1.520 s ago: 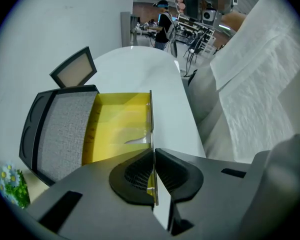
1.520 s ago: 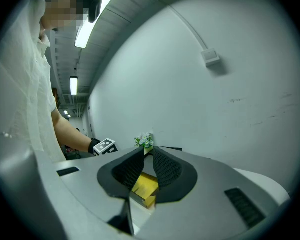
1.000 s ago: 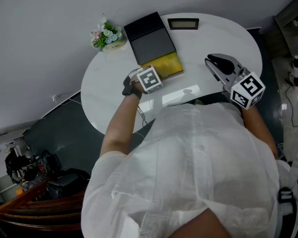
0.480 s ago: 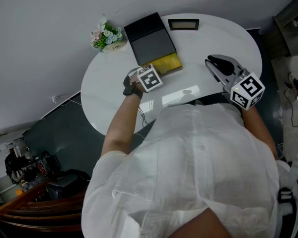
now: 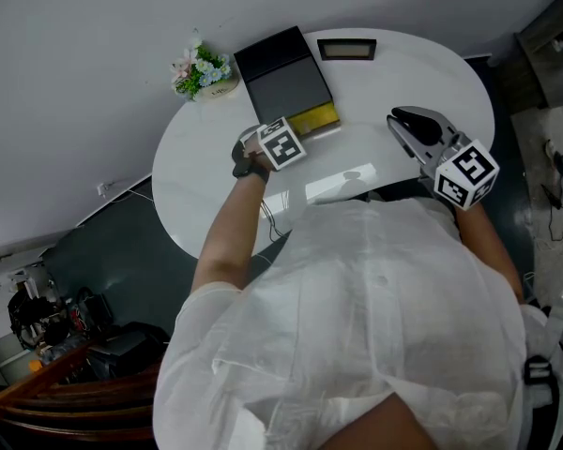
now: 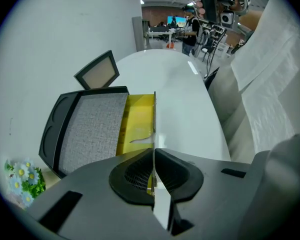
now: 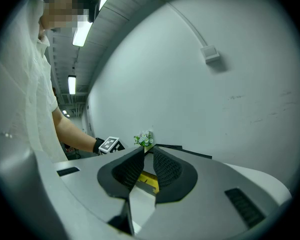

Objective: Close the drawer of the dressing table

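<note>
A black box with a grey top (image 5: 283,73) (image 6: 90,129) stands on the white round table (image 5: 403,73). Its yellow drawer (image 5: 317,120) (image 6: 135,124) sticks out a short way towards me. My left gripper (image 5: 259,141) (image 6: 153,151) points steeply down, shut, with its tips at the drawer's thin front panel (image 6: 154,114). I cannot tell whether the pads pinch that panel or only rest against it. My right gripper (image 5: 401,118) (image 7: 147,156) hovers over the table's right side, well away from the box. Its jaws stand a narrow gap apart with nothing between them.
A small pot of flowers (image 5: 204,68) (image 6: 21,176) (image 7: 144,139) stands left of the box near the wall. A small framed panel (image 5: 346,47) (image 6: 97,70) lies behind the box. The table's near edge (image 5: 291,218) runs close to my body.
My left gripper has moved towards the box. The drawer has slid in, so less yellow shows. The right gripper has stayed still.
</note>
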Demonstrator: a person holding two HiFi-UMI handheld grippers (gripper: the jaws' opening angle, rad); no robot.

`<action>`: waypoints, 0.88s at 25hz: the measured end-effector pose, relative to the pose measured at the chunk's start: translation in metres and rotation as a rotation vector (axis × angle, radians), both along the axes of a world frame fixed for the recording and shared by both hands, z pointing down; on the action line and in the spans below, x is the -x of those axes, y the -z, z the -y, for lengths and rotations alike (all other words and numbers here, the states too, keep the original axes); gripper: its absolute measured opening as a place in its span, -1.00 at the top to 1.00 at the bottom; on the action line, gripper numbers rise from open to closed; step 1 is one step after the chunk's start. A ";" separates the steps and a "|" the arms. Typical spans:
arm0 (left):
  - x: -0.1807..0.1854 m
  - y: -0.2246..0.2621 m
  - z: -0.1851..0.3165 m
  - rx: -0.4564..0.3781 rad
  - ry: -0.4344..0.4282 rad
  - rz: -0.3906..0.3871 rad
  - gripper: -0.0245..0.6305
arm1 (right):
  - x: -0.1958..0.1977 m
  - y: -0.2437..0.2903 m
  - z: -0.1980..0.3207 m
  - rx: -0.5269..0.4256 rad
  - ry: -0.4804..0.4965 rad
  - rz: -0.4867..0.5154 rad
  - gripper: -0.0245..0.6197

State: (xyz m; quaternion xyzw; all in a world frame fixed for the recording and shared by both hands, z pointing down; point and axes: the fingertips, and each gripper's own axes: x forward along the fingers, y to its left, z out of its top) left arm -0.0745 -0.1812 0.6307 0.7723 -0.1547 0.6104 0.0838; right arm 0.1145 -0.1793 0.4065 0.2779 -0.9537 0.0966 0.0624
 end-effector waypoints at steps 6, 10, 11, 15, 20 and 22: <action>0.002 0.001 0.009 -0.014 0.000 0.006 0.84 | 0.003 -0.001 0.000 0.006 0.003 -0.001 0.79; 0.004 0.003 0.015 -0.045 0.004 0.011 0.84 | 0.003 0.001 0.001 0.002 0.005 -0.003 0.79; 0.005 0.003 0.016 -0.053 0.003 0.014 0.84 | 0.003 0.001 0.001 0.002 0.004 -0.003 0.79; 0.005 0.002 0.018 -0.097 -0.010 0.042 0.78 | 0.002 0.001 0.003 0.007 -0.005 0.001 0.79; 0.008 0.006 0.025 -0.183 -0.012 0.062 0.53 | 0.005 0.001 0.003 0.003 0.004 -0.004 0.79; 0.009 0.010 0.027 -0.208 -0.027 0.068 0.43 | 0.006 0.002 0.002 0.002 0.007 -0.005 0.79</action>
